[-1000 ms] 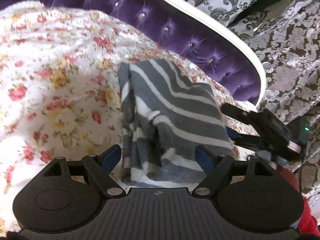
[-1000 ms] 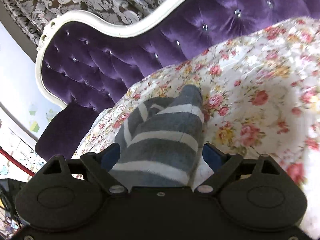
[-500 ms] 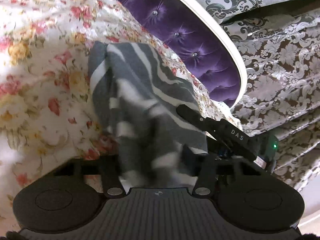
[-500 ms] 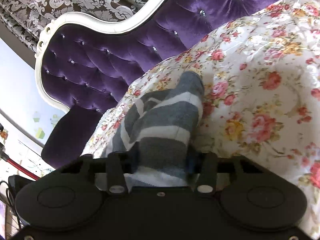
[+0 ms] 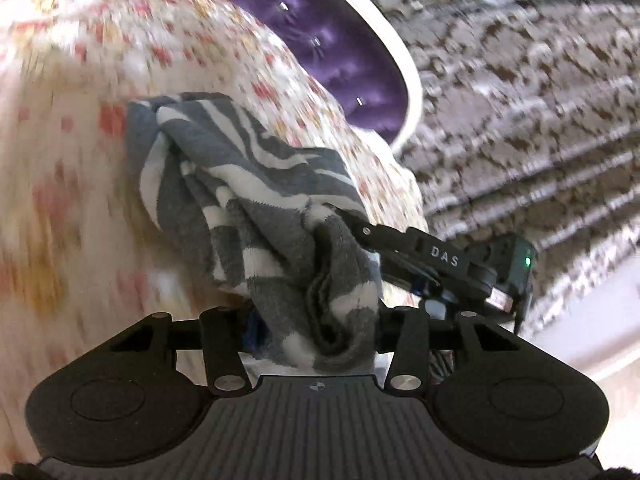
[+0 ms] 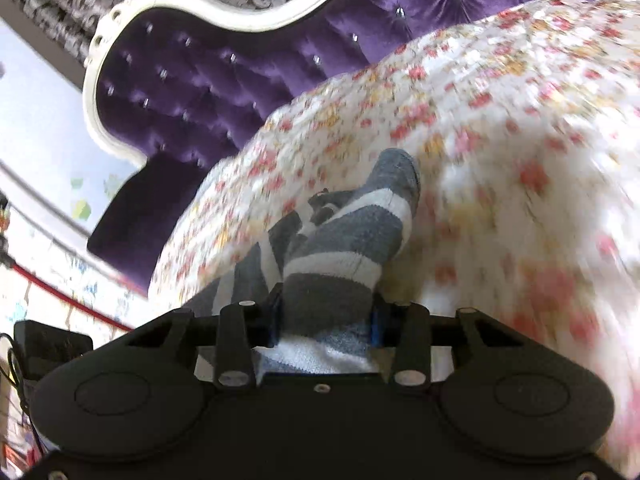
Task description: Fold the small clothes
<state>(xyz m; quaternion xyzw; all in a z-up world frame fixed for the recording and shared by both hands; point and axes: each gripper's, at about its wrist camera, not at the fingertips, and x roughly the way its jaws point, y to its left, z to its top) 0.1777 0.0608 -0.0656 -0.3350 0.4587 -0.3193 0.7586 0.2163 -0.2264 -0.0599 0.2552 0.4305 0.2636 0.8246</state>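
Gripping grey-and-white striped socks [image 5: 256, 200] at both ends, near ends bunched, far ends at 12 o'clock trailing on floral bedspread [image 5: 80, 160].

Left gripper [image 5: 316, 328]: fingers clamped on crumpled sock cuff; jaws just closed from wide, then eased open slightly, fabric between them throughout. Right gripper [image 6: 326, 320]: fingers clamped on striped band of sock [image 6: 348, 236], blue pads pressing both sides; jaws just closed from wide, sock between them. In left view, right gripper's body at 3 o'clock, tip buried in same bundle.

Risks, judged only:
- Left bite looks like a loose wad, not a clean edge; slight reopening could let a layer slip out mid-lift.
- Both bites very near each other: pulling apart could stretch or twist the pair rather than fold it.
- Toe end dragging on fleece-like cover could snag and skew the fold line.
- Heavy motion blur; alignment of the two socks cannot be told.

Versus a second ago: socks lay flat and spread between open fingers, now gathered and partly lifted. Purple tufted headboard [image 6: 240, 80] shifted in both views.
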